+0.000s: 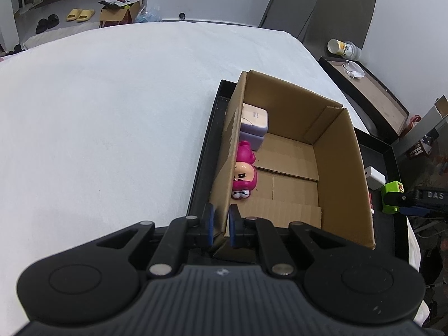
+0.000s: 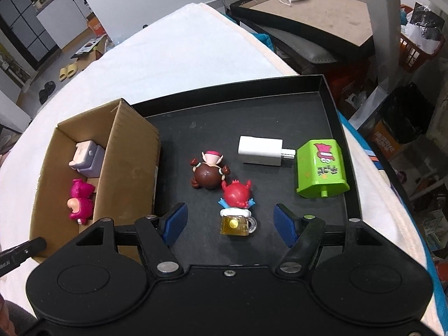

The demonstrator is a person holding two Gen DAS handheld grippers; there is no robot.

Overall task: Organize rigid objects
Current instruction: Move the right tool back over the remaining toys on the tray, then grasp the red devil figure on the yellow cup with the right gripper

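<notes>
The red round-bodied plastic figurine with blue arms, seated on a translucent amber beer mug (image 2: 237, 208), is lying on the floor of the black shallow tray (image 2: 329, 106), near its front edge. Its long axis is running from the mug base, nearest the right wrist camera, to the red head pointing away toward the tray's far wall. The mug handle is projecting to the right.

Handling judgement: the figurine is looking hard, light and glossy, so it is likely to slip under a shallow pinch. The best hold is probably across the mug or the white collar just above it, where the sides are flatter; the round red body would tend to squirt out.

The right gripper (image 2: 232, 222) is hanging above the mug with its blue pads spread well apart on either side, touching nothing.

Just beyond the red figurine, a brown round figurine with a pink cap (image 2: 208, 172) is lying close against it. Farther right are a white rectangular charger plug (image 2: 260, 151) and a green plastic box-shaped toy (image 2: 322, 168).

The open brown cardboard box (image 2: 131, 151) is standing at the tray's left end, holding a magenta bear figurine (image 2: 79, 200) and a lilac block-shaped toy (image 2: 85, 158).

The left gripper (image 1: 221, 224) is pinching the box's near wall, steadying it.
</notes>
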